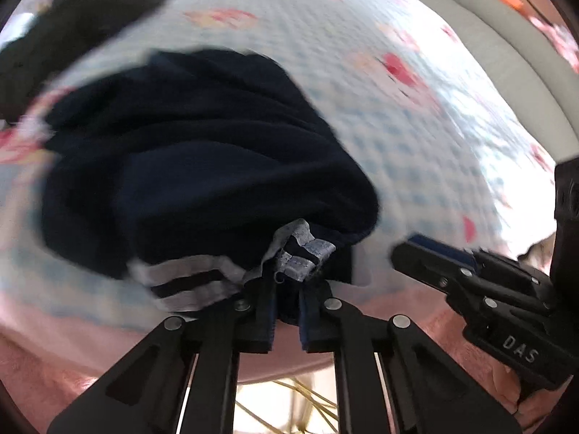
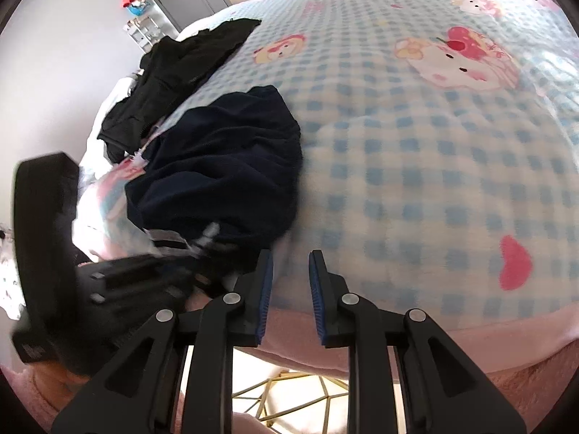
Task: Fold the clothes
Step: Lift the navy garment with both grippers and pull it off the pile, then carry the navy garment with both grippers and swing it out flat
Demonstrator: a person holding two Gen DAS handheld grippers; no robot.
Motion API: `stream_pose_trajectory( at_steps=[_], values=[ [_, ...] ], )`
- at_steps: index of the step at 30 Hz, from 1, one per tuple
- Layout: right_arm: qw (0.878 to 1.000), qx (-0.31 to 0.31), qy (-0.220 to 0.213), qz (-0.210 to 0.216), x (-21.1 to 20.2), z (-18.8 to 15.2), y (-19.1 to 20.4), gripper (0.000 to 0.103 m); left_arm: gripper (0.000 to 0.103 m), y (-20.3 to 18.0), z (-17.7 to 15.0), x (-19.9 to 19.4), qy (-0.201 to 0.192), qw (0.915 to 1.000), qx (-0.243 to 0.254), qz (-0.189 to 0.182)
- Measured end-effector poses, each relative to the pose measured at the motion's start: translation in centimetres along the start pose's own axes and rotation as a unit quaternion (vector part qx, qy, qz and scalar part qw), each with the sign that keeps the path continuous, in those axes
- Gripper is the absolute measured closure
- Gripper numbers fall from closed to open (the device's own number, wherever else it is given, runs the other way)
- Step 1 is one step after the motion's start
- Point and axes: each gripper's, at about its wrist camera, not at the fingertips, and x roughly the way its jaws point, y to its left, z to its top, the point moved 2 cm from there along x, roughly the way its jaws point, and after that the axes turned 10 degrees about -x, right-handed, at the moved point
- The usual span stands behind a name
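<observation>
A dark navy garment [image 1: 202,166] with white and navy striped trim [image 1: 188,285] lies bunched on a blue checked blanket [image 1: 416,152]. My left gripper [image 1: 287,289] is shut on the garment's near edge by the striped trim. The garment also shows in the right wrist view [image 2: 224,173], left of centre. My right gripper [image 2: 289,278] is open and empty, over the bare blanket [image 2: 416,181] just right of the garment. It shows in the left wrist view [image 1: 452,267] at the lower right. The left gripper shows blurred in the right wrist view [image 2: 202,253].
A black garment [image 2: 181,72] lies heaped at the far left of the bed, also in the left wrist view [image 1: 72,29]. A pink blanket edge [image 2: 470,347] runs along the bed's near side. A gold wire frame [image 2: 300,398] sits below. A grey headboard [image 1: 488,36] curves at right.
</observation>
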Motion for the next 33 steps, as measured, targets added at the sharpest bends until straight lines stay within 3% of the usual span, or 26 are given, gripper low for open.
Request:
stream_pose_trajectory(
  at_steps=[3,6,9,11,13,14,15,16,17,18,19,20,22,29,33],
  values=[
    [1.000,-0.019,0.016,0.012,1.4,1.1,0.7,0.083,0.094,2.4,1.1,-2.0,-0.044,0.9976,-0.018,0.050],
    [0.998,-0.065,0.024,0.010,2.8,3.4,2.4,0.082,0.094,5.4,2.4,-4.1,-0.075,0.9923,-0.062,0.077],
    [0.996,-0.089,0.025,0.019,4.0,5.3,4.2,0.071,0.094,7.7,2.9,-5.4,-0.077,0.9902,-0.089,0.075],
    [0.995,-0.087,0.029,0.033,5.5,6.0,5.1,0.061,0.093,8.4,2.5,-5.2,-0.062,0.9920,-0.099,0.047],
    [0.995,-0.076,0.038,0.047,7.4,6.3,5.9,0.051,0.080,9.1,2.1,-5.0,-0.047,0.9925,-0.112,0.016],
    [0.996,-0.070,0.046,0.042,8.6,6.4,6.2,0.050,0.056,9.2,2.0,-4.7,-0.042,0.9926,-0.113,0.007],
    [0.996,-0.061,0.053,0.036,9.8,6.4,6.3,0.049,0.037,9.1,1.9,-4.3,-0.040,0.9929,-0.112,0.004],
    [0.996,-0.054,0.056,0.033,10.5,6.3,6.4,0.049,0.038,8.9,1.9,-4.0,-0.039,0.9932,-0.110,0.002],
    [0.997,-0.051,0.052,0.035,10.5,6.2,6.5,0.056,0.042,8.5,1.8,-3.5,-0.037,0.9937,-0.106,0.001],
    [0.997,-0.054,0.046,0.037,10.2,6.2,6.5,0.064,0.069,8.0,1.8,-3.1,-0.034,0.9943,-0.101,0.008],
    [0.997,-0.058,0.039,0.034,9.7,6.2,6.5,0.076,0.082,7.7,1.9,-2.8,-0.033,0.9945,-0.098,0.016],
    [0.997,-0.059,0.031,0.030,9.1,6.2,6.3,0.086,0.087,7.7,2.0,-3.0,-0.039,0.9944,-0.097,0.019],
    [0.999,-0.050,0.013,0.016,7.6,5.9,5.4,0.092,0.088,7.5,2.0,-3.6,-0.056,0.9938,-0.094,0.020],
    [0.998,-0.024,-0.033,-0.048,2.2,4.1,1.4,0.097,0.091,7.1,2.0,-6.3,-0.086,0.9924,-0.088,-0.007],
    [1.000,-0.023,-0.010,-0.013,1.5,2.4,0.1,0.096,0.091,7.8,1.8,-7.7,-0.101,0.9886,-0.110,-0.019]
  ],
)
